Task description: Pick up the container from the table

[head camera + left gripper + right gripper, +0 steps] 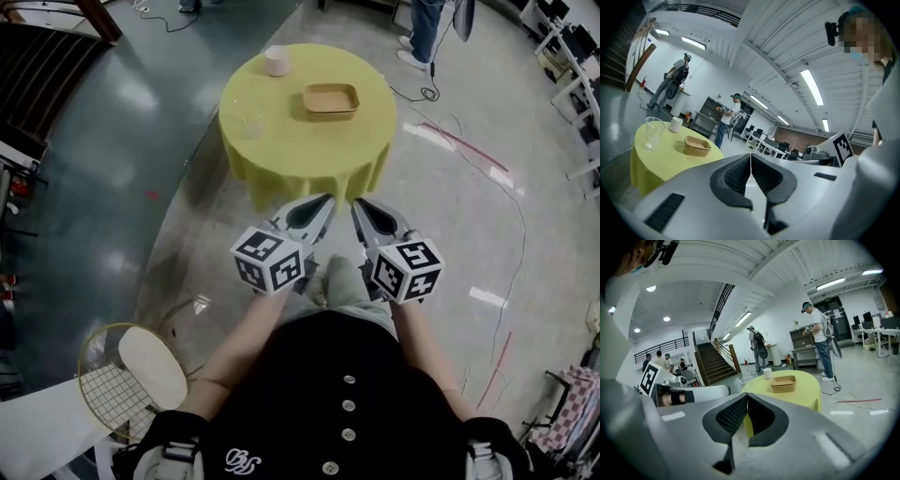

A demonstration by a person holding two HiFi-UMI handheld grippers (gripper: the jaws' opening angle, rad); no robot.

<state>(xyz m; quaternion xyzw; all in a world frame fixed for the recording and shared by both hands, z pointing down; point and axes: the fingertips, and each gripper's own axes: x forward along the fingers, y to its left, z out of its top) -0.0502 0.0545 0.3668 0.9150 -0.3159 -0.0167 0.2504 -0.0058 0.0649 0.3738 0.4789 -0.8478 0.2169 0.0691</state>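
L gripper: grey two-jaw left gripper (322, 202) w/ a marker cube at its rear, held low in front of the person's waist, tip aimed at the table. Black ribbed pads pressed together, nothing betw. them.
R gripper: matching grey right gripper (362, 204) just beside it, the two tips near but apart. Jaws likewise closed tight, empty.
Table: small round table w/ yellow-green cloth (291, 159), ahead of both grippers.
Container: shallow tan rectangular container (330, 99), looks like a nested stack of paper trays. Sits upright on the cloth, right of centre, untouched, well apart from both grippers.
Also on table: clear plastic cup (251, 122) near the left edge; white cylinder (277, 60) at the far edge, cup or roll, can't tell.
Floor: thin cables (487, 159) trail off to the right; round-headed racket (117, 380) lies lower left.
Bystanders: person in white T-shirt and jeans (818, 338) beyond the table by a dark shelf unit; person w/ backpack (757, 350) near the staircase (710, 362).
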